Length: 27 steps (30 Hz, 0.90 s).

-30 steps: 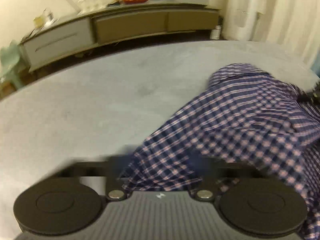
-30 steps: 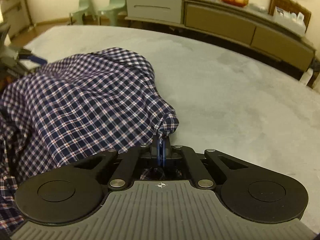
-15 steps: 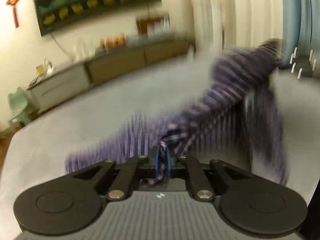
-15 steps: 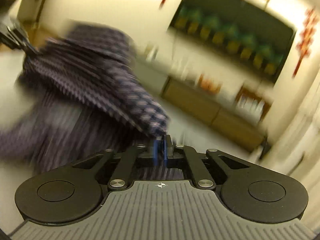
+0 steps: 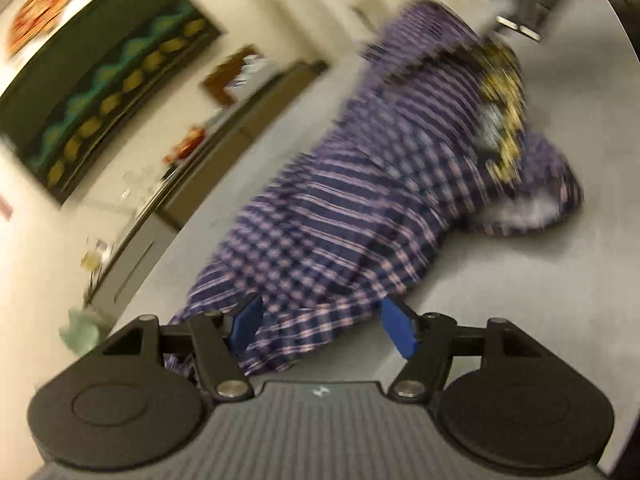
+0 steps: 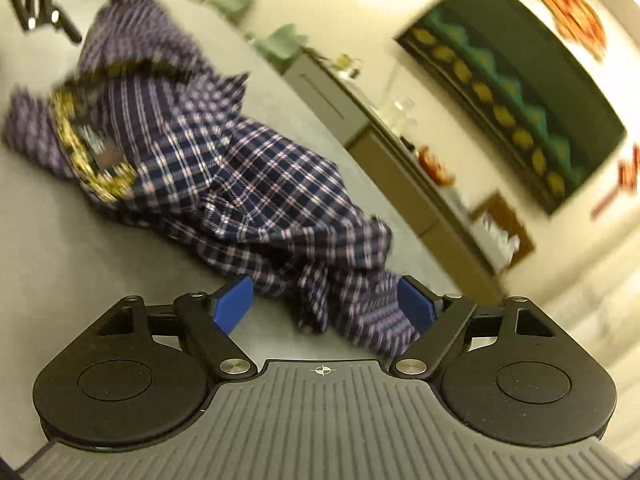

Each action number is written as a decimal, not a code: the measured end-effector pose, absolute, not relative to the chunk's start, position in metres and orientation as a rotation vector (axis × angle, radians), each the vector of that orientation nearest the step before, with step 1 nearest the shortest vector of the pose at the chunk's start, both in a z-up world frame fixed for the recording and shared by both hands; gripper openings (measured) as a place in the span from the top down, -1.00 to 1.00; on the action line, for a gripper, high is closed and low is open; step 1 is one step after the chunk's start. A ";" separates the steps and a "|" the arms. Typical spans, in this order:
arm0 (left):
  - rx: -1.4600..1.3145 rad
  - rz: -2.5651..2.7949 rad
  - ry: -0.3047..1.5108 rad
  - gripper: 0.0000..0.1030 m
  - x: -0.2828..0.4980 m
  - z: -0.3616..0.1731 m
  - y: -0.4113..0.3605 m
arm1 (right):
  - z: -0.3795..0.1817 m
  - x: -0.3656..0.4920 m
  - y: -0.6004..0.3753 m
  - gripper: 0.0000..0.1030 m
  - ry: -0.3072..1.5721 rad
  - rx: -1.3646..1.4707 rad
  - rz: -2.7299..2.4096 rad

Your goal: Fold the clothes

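A navy and pink checked shirt (image 5: pixel 360 208) lies crumpled on the grey table top (image 5: pixel 520 300), with a gold patterned collar lining (image 5: pixel 502 112) showing at its far end. My left gripper (image 5: pixel 320 326) is open, its blue pads on either side of the shirt's near edge. In the right wrist view the same shirt (image 6: pixel 256 184) stretches away from my right gripper (image 6: pixel 324 304), which is open with cloth lying between its blue pads. The other gripper (image 6: pixel 36 4) shows at the far top left of that view.
A long low sideboard (image 6: pixel 384 148) with bowls and glassware stands along the wall behind the table. A dark framed picture (image 6: pixel 516 96) hangs above it. Pale green chairs (image 6: pixel 280 40) stand near the sideboard's end. The grey surface (image 6: pixel 60 248) extends left of the shirt.
Both grippers were shut on the shirt and swinging it through the air. Now both have opened and the shirt lies on the table.
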State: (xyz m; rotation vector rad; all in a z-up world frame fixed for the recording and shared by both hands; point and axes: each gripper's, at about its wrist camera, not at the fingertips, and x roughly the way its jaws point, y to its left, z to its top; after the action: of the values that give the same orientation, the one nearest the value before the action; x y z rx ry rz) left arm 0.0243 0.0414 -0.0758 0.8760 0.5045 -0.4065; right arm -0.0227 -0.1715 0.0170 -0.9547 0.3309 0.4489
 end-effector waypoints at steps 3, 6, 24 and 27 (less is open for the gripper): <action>0.932 -0.407 0.480 -0.01 0.043 -0.090 0.032 | 0.003 -0.004 -0.148 -0.44 0.289 -1.104 0.527; 0.843 -0.427 0.515 0.95 0.069 -0.080 0.035 | 0.010 0.009 -0.137 0.84 0.319 -1.149 0.598; 0.536 -0.382 0.486 0.89 0.081 -0.007 0.056 | 0.036 -0.020 -0.101 0.62 0.266 -1.103 0.599; 0.539 -0.376 0.493 0.93 0.080 -0.008 0.052 | 0.051 -0.025 -0.098 0.96 0.313 -1.077 0.602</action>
State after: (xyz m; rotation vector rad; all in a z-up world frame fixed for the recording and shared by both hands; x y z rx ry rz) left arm 0.0805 0.0523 -0.0083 0.5389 0.4931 -0.3764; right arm -0.0252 -0.0983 0.0509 -1.0769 0.3132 0.6020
